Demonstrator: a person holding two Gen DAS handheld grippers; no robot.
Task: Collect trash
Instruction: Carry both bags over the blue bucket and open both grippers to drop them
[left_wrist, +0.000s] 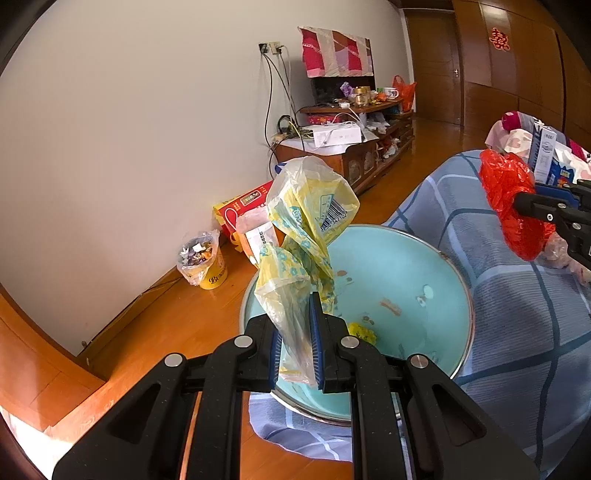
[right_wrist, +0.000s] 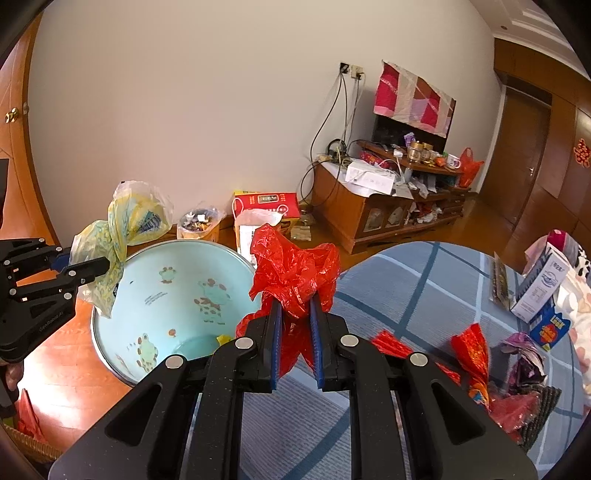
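My left gripper is shut on a crumpled yellow-and-clear plastic bag and holds it above the light blue basin. From the right wrist view the same bag hangs over the basin's left rim, held by the left gripper. My right gripper is shut on a crumpled red plastic bag, at the basin's right rim above the blue checked cloth. In the left wrist view the red bag and right gripper sit at the far right.
Red wrappers and a purple wrapper lie on the cloth, with a white-blue box behind. On the wooden floor stand a lined yellow bucket of rubbish, a red carton and a cluttered wooden TV cabinet.
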